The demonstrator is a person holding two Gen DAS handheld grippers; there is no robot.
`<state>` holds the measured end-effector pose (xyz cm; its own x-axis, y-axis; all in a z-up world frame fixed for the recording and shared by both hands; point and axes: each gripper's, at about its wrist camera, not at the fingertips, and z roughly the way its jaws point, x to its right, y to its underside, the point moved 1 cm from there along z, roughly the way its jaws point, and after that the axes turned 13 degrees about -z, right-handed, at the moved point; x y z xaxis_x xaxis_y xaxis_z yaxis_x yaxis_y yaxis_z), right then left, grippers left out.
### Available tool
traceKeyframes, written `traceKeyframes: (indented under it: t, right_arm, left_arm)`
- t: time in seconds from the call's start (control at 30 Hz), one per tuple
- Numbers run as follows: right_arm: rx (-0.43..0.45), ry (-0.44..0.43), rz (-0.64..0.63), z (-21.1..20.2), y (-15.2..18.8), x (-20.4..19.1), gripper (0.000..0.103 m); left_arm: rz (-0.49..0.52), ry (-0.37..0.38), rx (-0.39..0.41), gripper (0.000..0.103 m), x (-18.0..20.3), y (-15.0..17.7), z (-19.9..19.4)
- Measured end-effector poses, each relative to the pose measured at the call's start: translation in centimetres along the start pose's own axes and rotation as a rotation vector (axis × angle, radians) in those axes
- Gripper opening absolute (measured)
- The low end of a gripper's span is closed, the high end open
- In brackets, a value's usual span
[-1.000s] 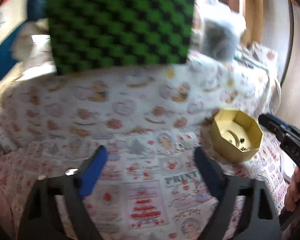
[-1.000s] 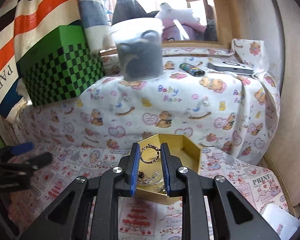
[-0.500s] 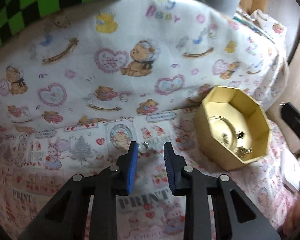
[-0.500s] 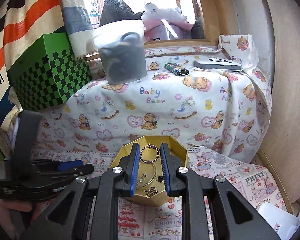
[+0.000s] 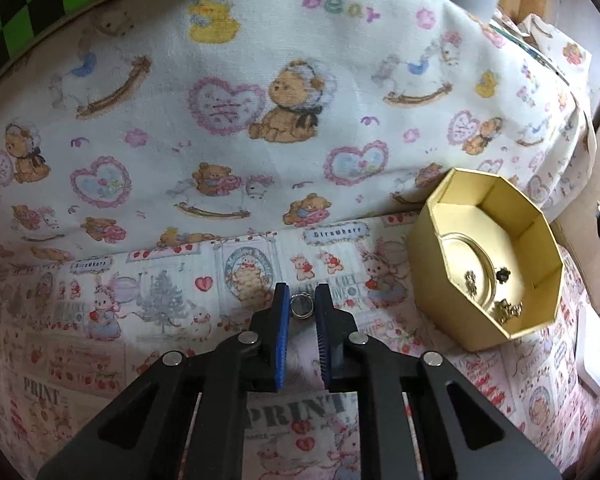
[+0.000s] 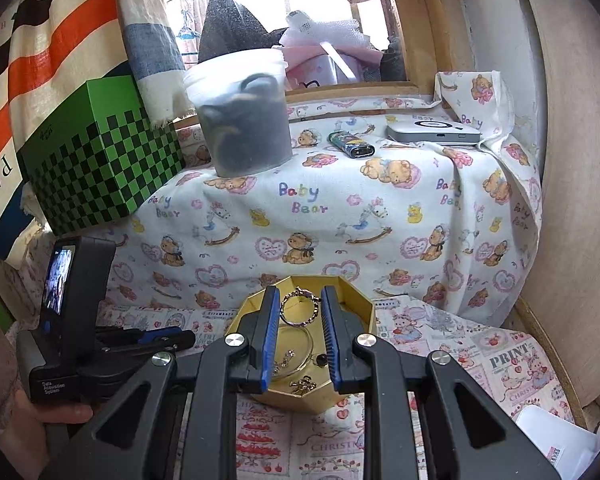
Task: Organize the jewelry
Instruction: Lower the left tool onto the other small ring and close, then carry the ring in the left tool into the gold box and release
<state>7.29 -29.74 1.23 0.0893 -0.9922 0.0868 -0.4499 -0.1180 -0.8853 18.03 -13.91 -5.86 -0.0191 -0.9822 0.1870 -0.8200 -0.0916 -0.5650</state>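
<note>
The left gripper (image 5: 302, 295) has just been closing, its fingers now pinching a small silver ring (image 5: 301, 305) lying on the printed surface (image 5: 140, 320). The right gripper (image 6: 299, 296) is clamping a gold ring (image 6: 300, 307) above the gold octagonal box (image 6: 356, 300).

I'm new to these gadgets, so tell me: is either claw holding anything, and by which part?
The right claw pinches a ring bracelet by its sides above the gold box. The left claw has closed around a small ring.
</note>
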Motion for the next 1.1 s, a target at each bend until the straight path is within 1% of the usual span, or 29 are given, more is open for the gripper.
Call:
traceKeyframes:
  t: [0.1, 0.27, 0.3, 0.37, 0.4, 0.43, 0.5, 0.53, 0.57, 0.63, 0.7, 0.8, 0.93, 1.1]
  right_arm:
    - [0.004, -0.004, 0.005, -0.1, 0.0, 0.0, 0.022]
    - [0.005, -0.021, 0.031, -0.2, 0.0, 0.6, 0.022]
    - [0.004, -0.029, 0.043, -0.1, 0.0, 0.9, 0.022]
    - [-0.002, -0.046, 0.077, 0.1, 0.0, 1.6, 0.022]
    - [-0.006, -0.054, 0.092, 0.1, 0.1, 1.9, 0.022]
    - [-0.013, -0.073, 0.122, 0.3, 0.2, 2.5, 0.022]
    - [-0.019, -0.106, 0.172, 0.5, 0.4, 3.4, 0.022]
    - [-0.026, -0.135, 0.224, 0.9, 0.7, 4.0, 0.022]
    - [-0.041, -0.166, 0.280, 1.4, 1.1, 4.6, 0.022]
    - [-0.075, -0.200, 0.338, 2.3, 1.7, 5.3, 0.022]
    - [-0.088, -0.199, 0.353, 2.7, 2.0, 5.7, 0.022]
    - [-0.102, -0.202, 0.358, 3.1, 2.3, 6.0, 0.022]
    - [-0.111, -0.198, 0.358, 3.2, 2.4, 6.1, 0.022]
    - [-0.118, -0.186, 0.342, 3.4, 2.3, 5.9, 0.022]
  left_arm:
    - [0.010, 0.014, 0.026, 0.012, 0.3, 0.5, -1.4]
    - [-0.018, 0.096, 0.076, 0.012, 0.5, 1.0, -5.0]
    - [-0.025, 0.125, 0.087, 0.012, 0.6, 1.1, -5.7]
    - [-0.019, 0.211, 0.103, 0.012, 1.0, 1.3, -6.8]
    - [-0.004, 0.261, 0.102, 0.012, 1.5, 1.5, -7.3]
    - [0.015, 0.286, 0.103, 0.012, 2.1, 1.6, -7.6]
    - [0.042, 0.302, 0.110, 0.012, 3.1, 1.6, -8.1]
    - [0.049, 0.313, 0.107, 0.012, 3.6, 1.7, -8.1]
    - [0.050, 0.321, 0.103, 0.012, 3.9, 1.7, -8.0]
    - [0.051, 0.330, 0.093, 0.012, 4.8, 1.6, -7.5]
    - [0.047, 0.345, 0.088, 0.012, 5.0, 1.4, -7.1]
    - [0.031, 0.388, 0.084, 0.012, 5.2, 1.6, -6.6]
    - [0.057, 0.348, 0.097, 0.012, 5.7, 2.2, -5.5]
    - [0.051, 0.335, 0.094, 0.012, 5.6, 2.1, -4.9]
